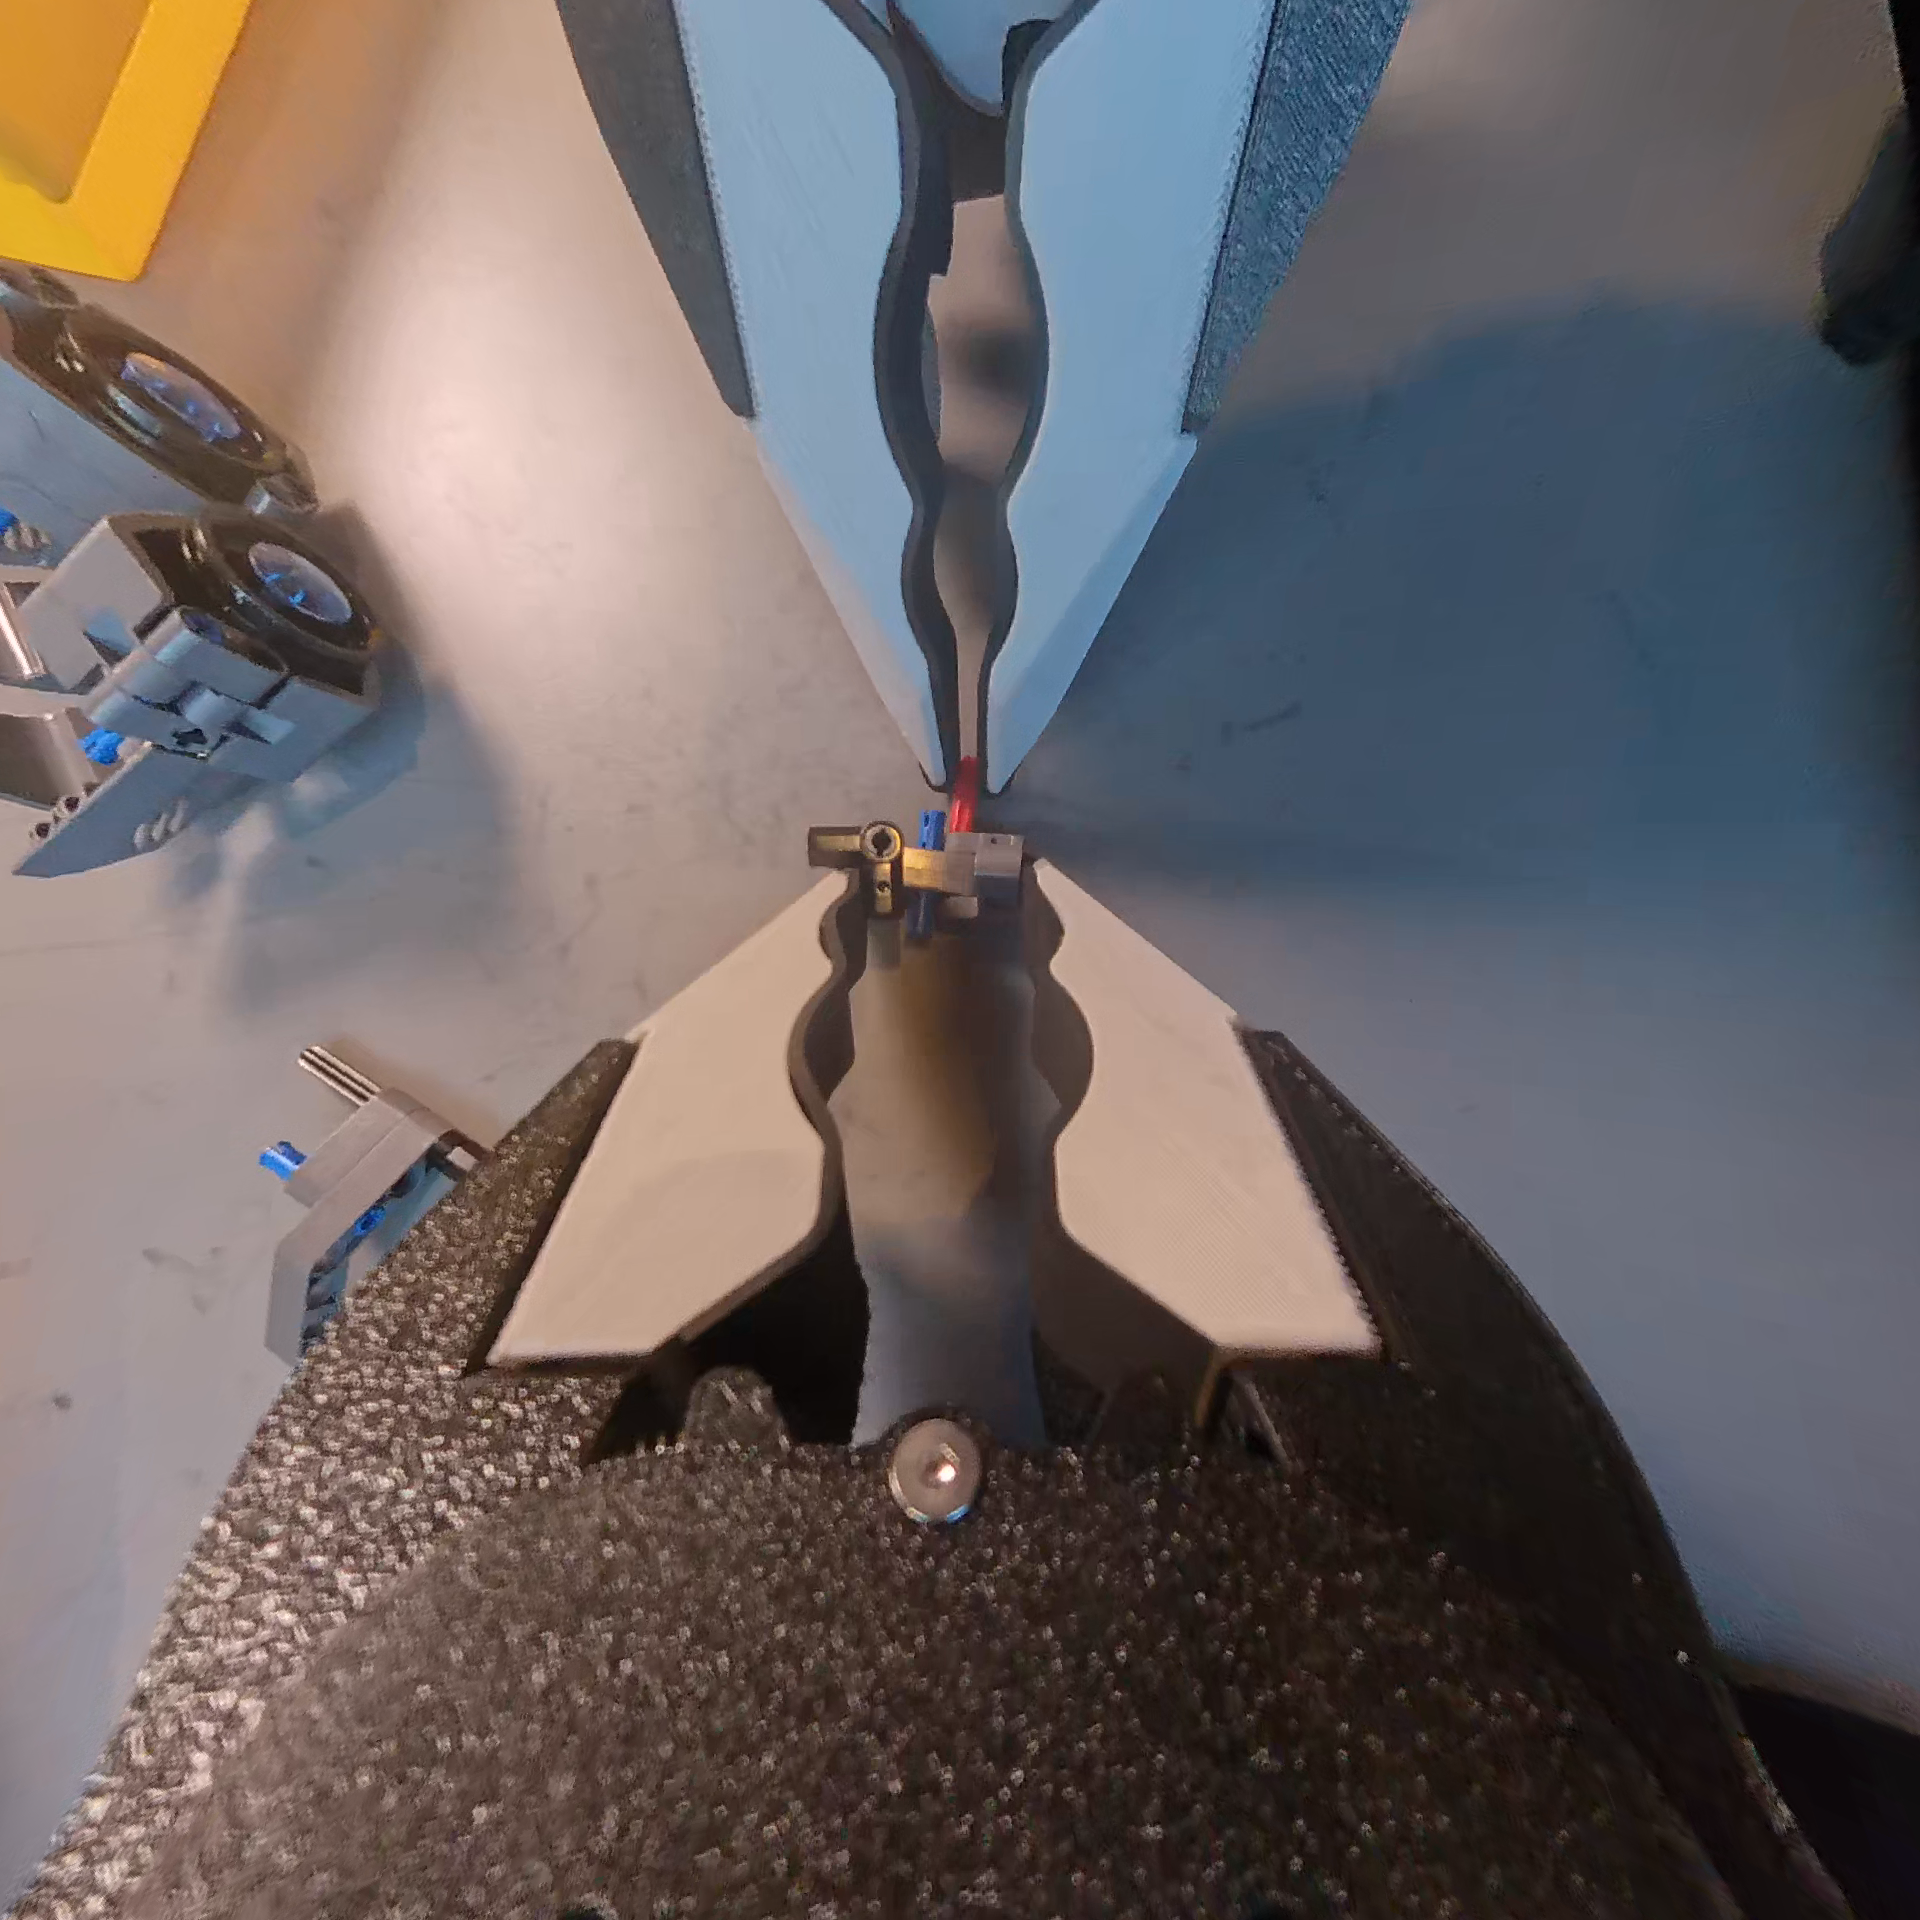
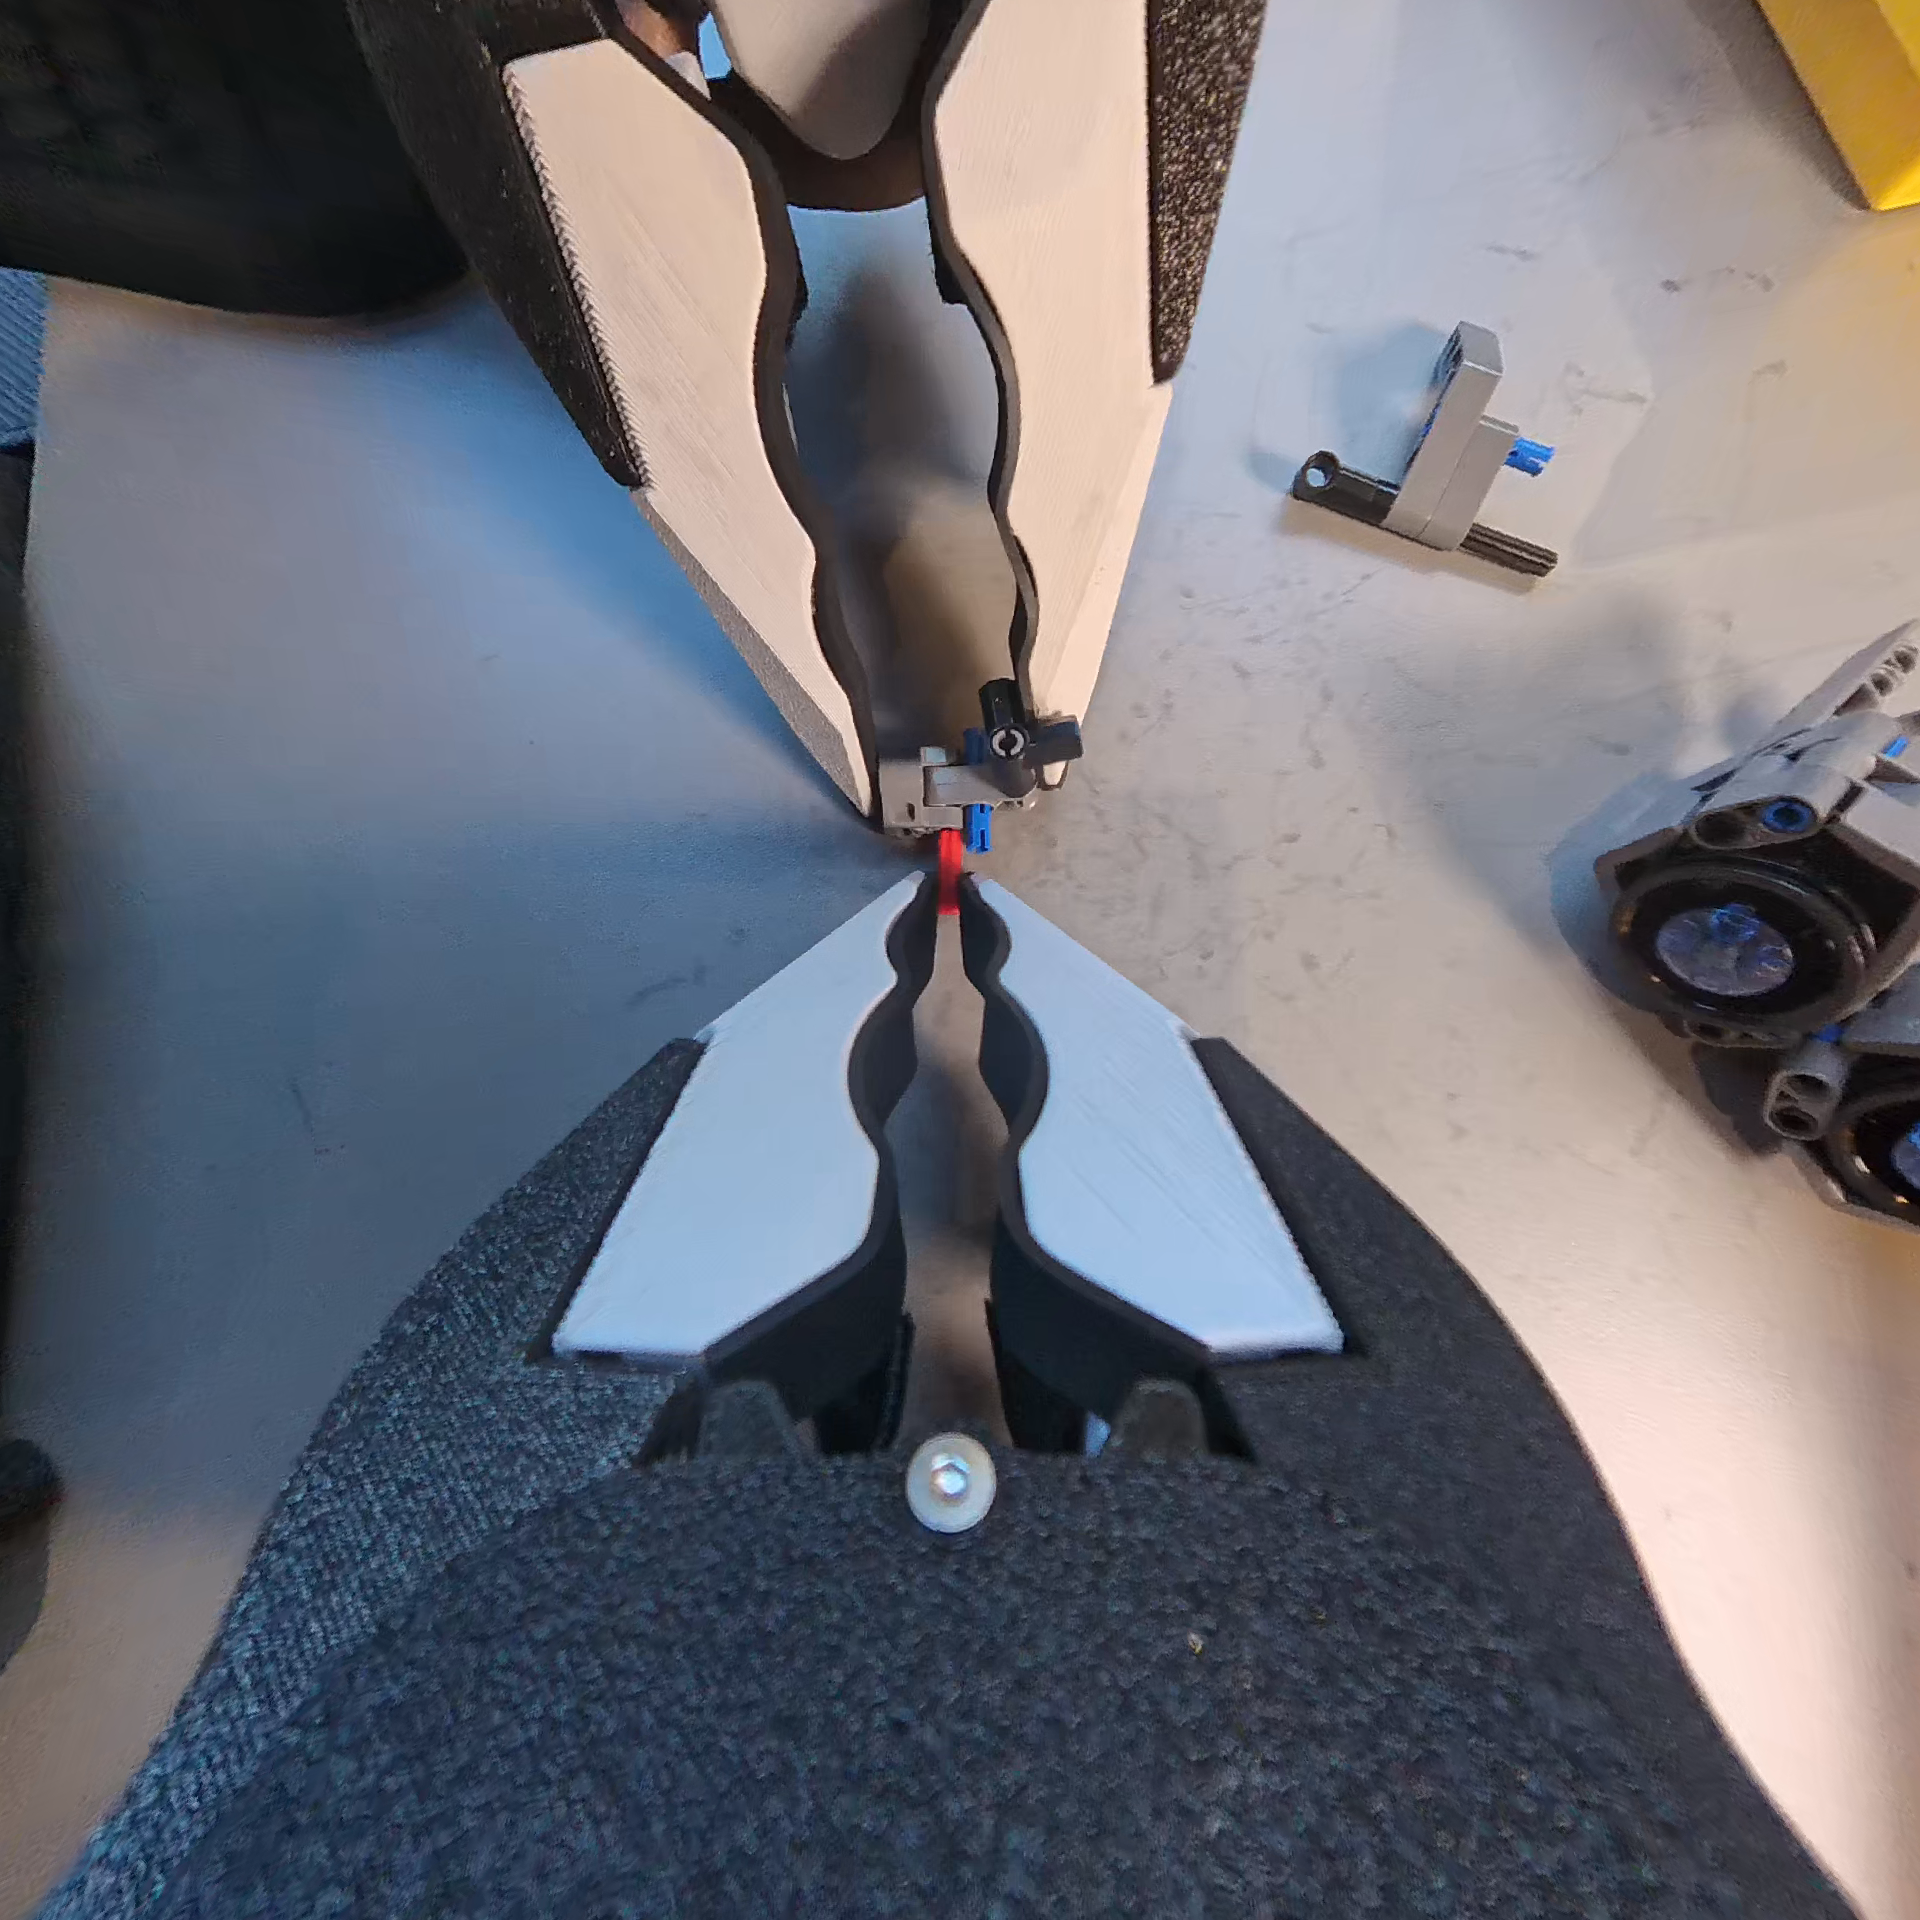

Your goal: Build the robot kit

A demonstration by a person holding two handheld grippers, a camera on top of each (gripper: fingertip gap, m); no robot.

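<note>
My left gripper (image 1: 943, 878) is shut on a small assembly (image 1: 987, 854) of grey, black and blue building-toy pieces, held just above the pale table (image 1: 1455, 727). My right gripper (image 1: 968, 779) comes in from the opposite side, shut on a short red pin (image 1: 966, 795) whose far end meets the assembly's grey block. In the right wrist view, my right gripper (image 2: 945, 883) grips the red pin (image 2: 948, 862) at its fingertips. My left gripper (image 2: 966, 769) holds the assembly (image 2: 956, 784) straight ahead, with a black connector on top.
Two grey-and-black round housings with blue centres (image 1: 260, 613) (image 2: 1756, 925) lie on the table to one side. A grey block with a black axle and a blue pin (image 1: 353, 1174) (image 2: 1455, 457) lies nearby. A yellow box (image 1: 94, 125) (image 2: 1860, 94) stands at the table's corner. The grippers are tip to tip, or close to it.
</note>
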